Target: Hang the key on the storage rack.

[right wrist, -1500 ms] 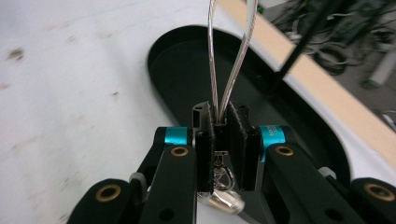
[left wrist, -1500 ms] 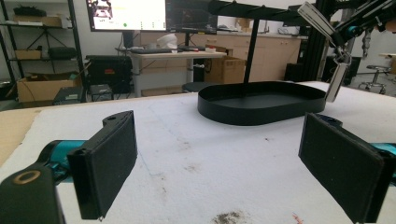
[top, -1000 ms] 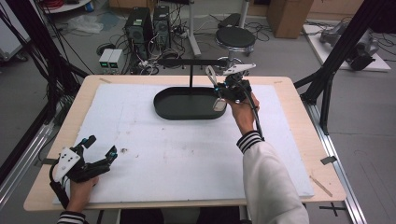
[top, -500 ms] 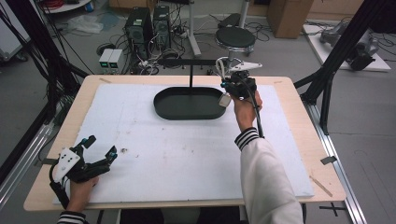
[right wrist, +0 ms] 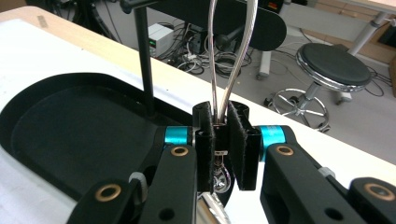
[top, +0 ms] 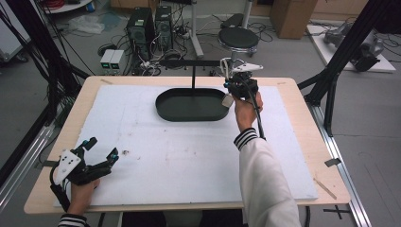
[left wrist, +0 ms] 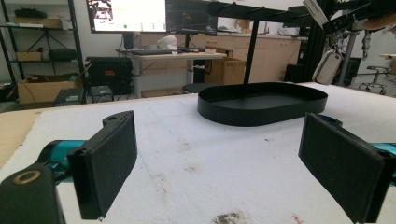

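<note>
Right hand-held gripper (right wrist: 220, 140) is clamping a wire loop (right wrist: 227, 51) just right of the black tray (top: 193, 105); left hand-held gripper (top: 98, 153) is idling released, well nearer.

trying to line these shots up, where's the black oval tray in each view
High view: black oval tray at the table's far middle, just left of the right gripper.
Left gripper view: upper middle, beyond the open jaws.
Right gripper view: left side.
Shared landmark: the thin black post rising from the tray.
</note>
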The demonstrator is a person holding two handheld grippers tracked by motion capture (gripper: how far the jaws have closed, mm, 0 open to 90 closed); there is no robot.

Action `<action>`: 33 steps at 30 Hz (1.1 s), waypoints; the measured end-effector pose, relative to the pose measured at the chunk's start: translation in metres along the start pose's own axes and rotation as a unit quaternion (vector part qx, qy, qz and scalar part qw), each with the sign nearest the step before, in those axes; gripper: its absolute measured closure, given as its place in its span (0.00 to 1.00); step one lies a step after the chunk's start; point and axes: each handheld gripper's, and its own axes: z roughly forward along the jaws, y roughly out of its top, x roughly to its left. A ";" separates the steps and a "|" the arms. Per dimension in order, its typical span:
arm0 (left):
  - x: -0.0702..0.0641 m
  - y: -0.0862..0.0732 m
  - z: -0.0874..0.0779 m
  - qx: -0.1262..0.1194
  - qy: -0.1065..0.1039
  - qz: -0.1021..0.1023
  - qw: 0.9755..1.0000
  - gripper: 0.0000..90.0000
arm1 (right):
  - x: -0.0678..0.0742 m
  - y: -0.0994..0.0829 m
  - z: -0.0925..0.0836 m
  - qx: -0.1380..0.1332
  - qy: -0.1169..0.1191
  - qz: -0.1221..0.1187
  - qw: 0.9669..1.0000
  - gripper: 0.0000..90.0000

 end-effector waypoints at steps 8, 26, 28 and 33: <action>0.000 0.000 0.000 0.000 0.000 -0.002 1.000 0.13 | 0.002 -0.003 0.009 0.005 -0.004 0.009 1.000 0.90; 0.000 0.000 0.000 -0.001 0.001 -0.001 1.000 0.13 | 0.003 -0.010 0.027 0.005 -0.014 0.033 0.999 0.90; 0.000 0.000 0.000 -0.001 0.000 -0.001 1.000 0.13 | 0.003 -0.011 0.029 0.007 -0.014 0.034 0.999 0.90; 0.000 0.000 0.000 -0.001 0.001 -0.001 1.000 0.13 | 0.001 -0.013 0.033 0.012 -0.009 0.040 0.999 0.90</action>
